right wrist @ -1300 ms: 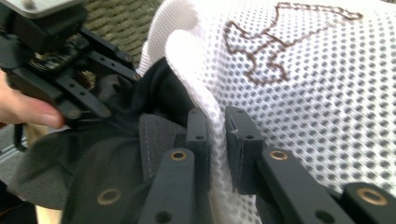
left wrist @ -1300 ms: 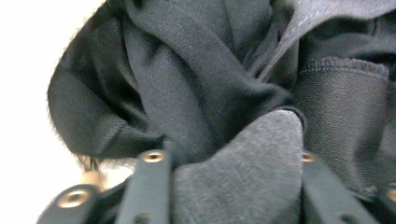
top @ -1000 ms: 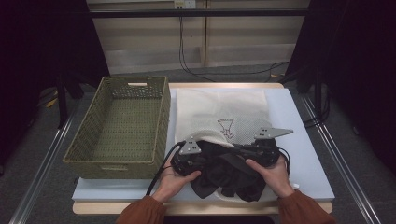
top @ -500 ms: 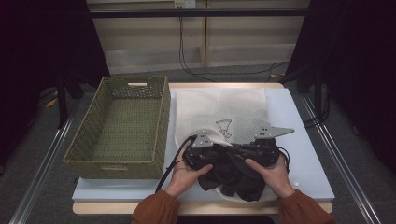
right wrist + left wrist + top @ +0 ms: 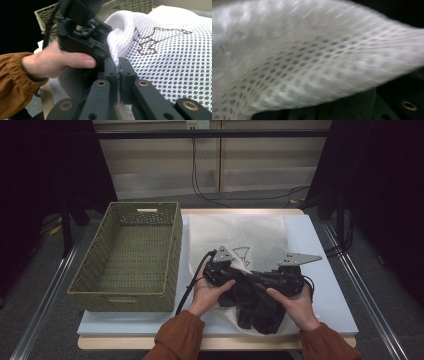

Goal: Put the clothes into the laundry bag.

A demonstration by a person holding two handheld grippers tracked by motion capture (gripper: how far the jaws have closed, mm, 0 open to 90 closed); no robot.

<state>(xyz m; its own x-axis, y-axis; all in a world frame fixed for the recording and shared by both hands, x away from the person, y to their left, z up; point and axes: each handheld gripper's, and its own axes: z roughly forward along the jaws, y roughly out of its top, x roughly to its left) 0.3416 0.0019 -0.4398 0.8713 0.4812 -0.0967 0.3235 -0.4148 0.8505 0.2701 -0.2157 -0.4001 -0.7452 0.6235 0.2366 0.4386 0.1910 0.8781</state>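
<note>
While a dark garment (image 5: pixel 255 305) is being bagged, the white mesh laundry bag (image 5: pixel 240 237) is held at its near edge by both grippers, just right of the woven basket (image 5: pixel 130 255). The right gripper (image 5: pixel 117 71) is clamped on the mesh w/ jaws closed, fabric pinched between them. The left gripper (image 5: pixel 220 270), nearer the basket, is closed too; mesh is draped across its camera, but whether it's actually pinched can't be made out. The garment is bunched at the bag's mouth, right of the basket, btwn the hands. The edge is prob. gripped at two spots so the mouth can be spread & the garment fed in.
</note>
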